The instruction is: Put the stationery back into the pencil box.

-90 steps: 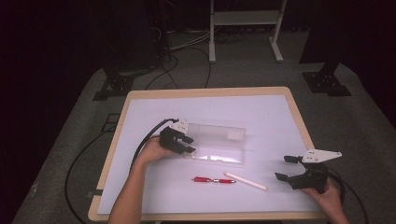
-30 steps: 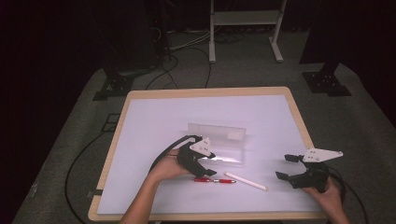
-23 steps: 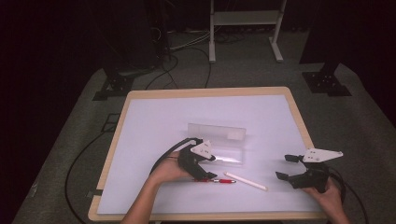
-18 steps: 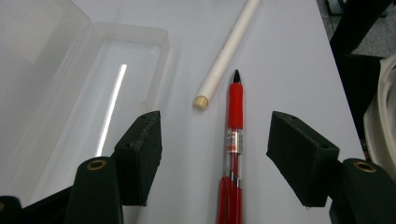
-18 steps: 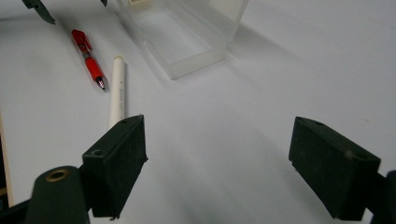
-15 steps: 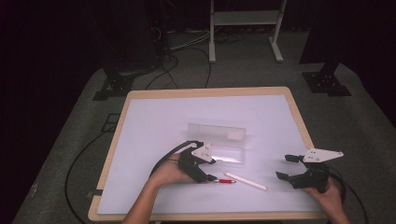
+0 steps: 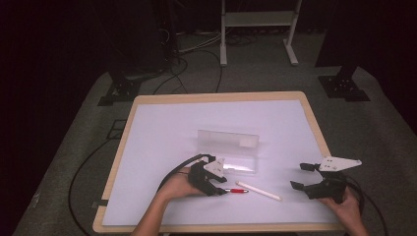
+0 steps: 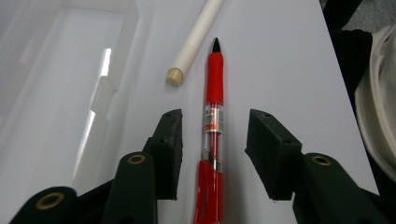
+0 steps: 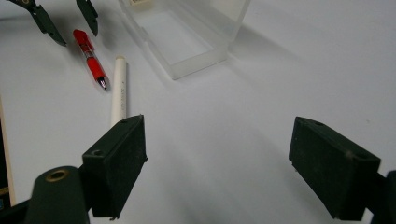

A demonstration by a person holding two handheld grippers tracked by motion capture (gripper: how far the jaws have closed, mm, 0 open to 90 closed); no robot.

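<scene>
A red pen (image 7: pixel 238 190) lies on the white table near the front, its tip pointing right. My left gripper (image 7: pixel 220 189) sits low over the pen's rear end. In the left gripper view the pen (image 8: pixel 215 112) runs between the two jaws of my left gripper (image 8: pixel 214 126), with a gap on each side. The jaws have just been closing and the pads do not touch the pen. A white stick (image 7: pixel 259 191) lies just right of the pen. My right gripper (image 7: pixel 299 176) rests open and empty at the front right.
A clear plastic box (image 7: pixel 228 147) stands behind the pen at mid-table, also seen in the left gripper view (image 8: pixel 70 70) and the right gripper view (image 9: pixel 187 32). The table has a wooden rim (image 7: pixel 216 97). Cables trail off the left side.
My left gripper came from the clear box toward the front edge and settled over the red pen, its jaws narrowing around it. The right gripper stayed put.
</scene>
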